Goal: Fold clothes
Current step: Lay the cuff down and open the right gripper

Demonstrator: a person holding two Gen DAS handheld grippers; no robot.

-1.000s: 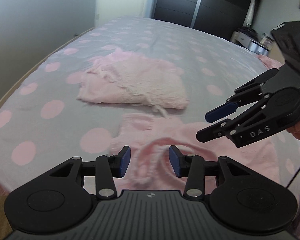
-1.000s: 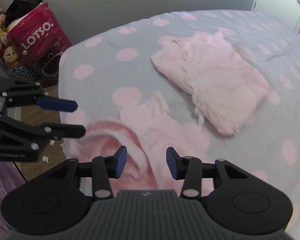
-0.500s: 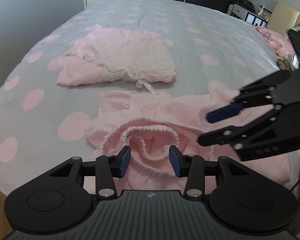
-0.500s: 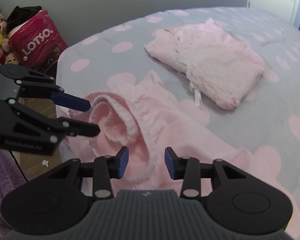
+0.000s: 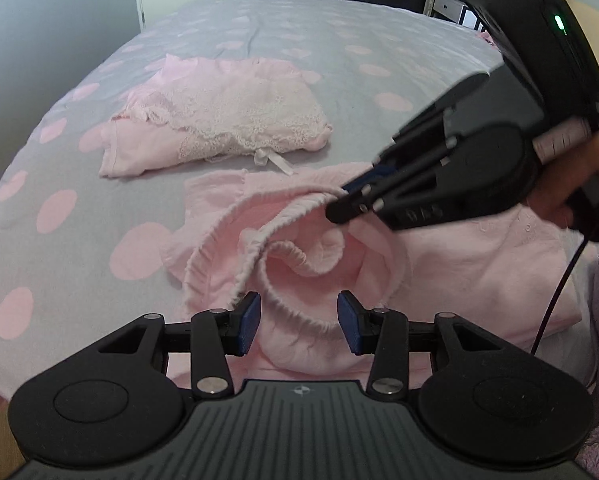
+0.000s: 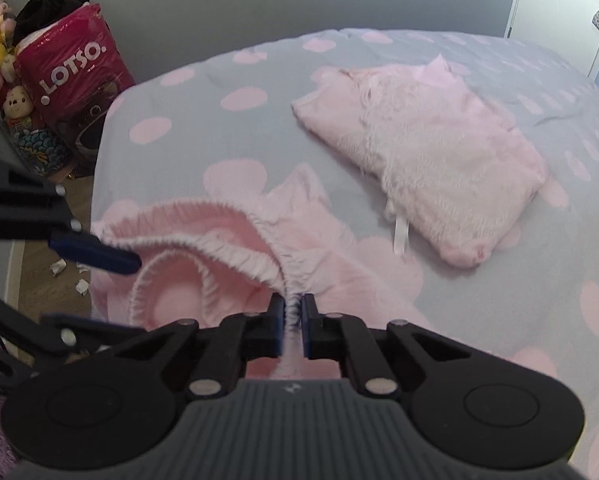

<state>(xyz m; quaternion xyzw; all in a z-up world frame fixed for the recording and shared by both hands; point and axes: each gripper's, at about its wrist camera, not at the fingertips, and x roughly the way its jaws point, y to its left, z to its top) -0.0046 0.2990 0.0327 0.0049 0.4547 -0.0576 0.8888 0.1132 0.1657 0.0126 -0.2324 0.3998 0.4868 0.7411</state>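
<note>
Near the bed's (image 5: 259, 32) near edge, the right claw (image 6: 292, 316) is clamped on the elastic waistband of the pink trousers (image 5: 479, 256), lifting it so the rumpled cloth can be straightened. The left claw (image 5: 299, 322) hangs apart just above the waistband. A folded pink garment (image 5: 219, 120) lies toward the bed's middle.

Rumpled pink garment (image 5: 451, 264), elastic waistband (image 6: 239, 256) lifted, folded pink garment (image 5: 219, 124) beyond

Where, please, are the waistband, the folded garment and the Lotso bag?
waistband (image 6: 235, 254), right wrist view, on the gathered elastic edge left of the shut right gripper (image 6: 293, 314).
folded garment (image 5: 235, 120), left wrist view, on its lace top.
Lotso bag (image 6: 73, 68), right wrist view, on the white lettering.
</note>
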